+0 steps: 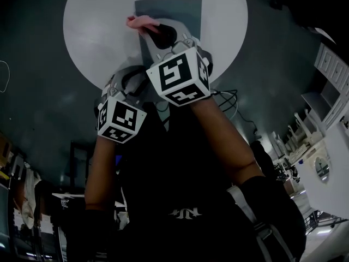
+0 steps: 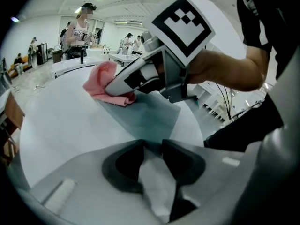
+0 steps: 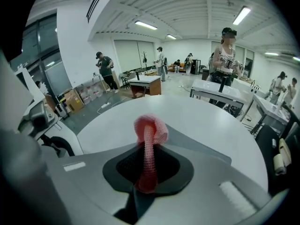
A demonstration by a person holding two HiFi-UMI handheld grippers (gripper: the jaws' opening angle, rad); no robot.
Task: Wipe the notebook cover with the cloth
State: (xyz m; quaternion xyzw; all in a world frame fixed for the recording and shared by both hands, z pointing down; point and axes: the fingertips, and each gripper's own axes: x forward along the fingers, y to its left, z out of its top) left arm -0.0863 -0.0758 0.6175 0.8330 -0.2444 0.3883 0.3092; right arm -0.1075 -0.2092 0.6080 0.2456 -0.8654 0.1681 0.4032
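Observation:
A grey-blue notebook [image 1: 169,12] lies flat on the round white table [image 1: 92,21]. My right gripper [image 1: 152,29] is shut on a pink cloth [image 1: 139,22], which rests on the notebook's left part. In the right gripper view the cloth [image 3: 150,130] runs as a strip between the jaws and bunches up beyond the tips, over the notebook [image 3: 199,145]. My left gripper [image 2: 152,144] is at the notebook's near corner, its jaws closed on that edge. From there the notebook [image 2: 145,114], the cloth [image 2: 105,83] and the right gripper [image 2: 140,78] show ahead.
The table's near rim sits just below both grippers. Cables [image 1: 229,100] lie on the dark floor to the right, with white furniture [image 1: 332,75] further right. Several people [image 3: 227,55] and other tables [image 3: 145,83] stand in the room behind.

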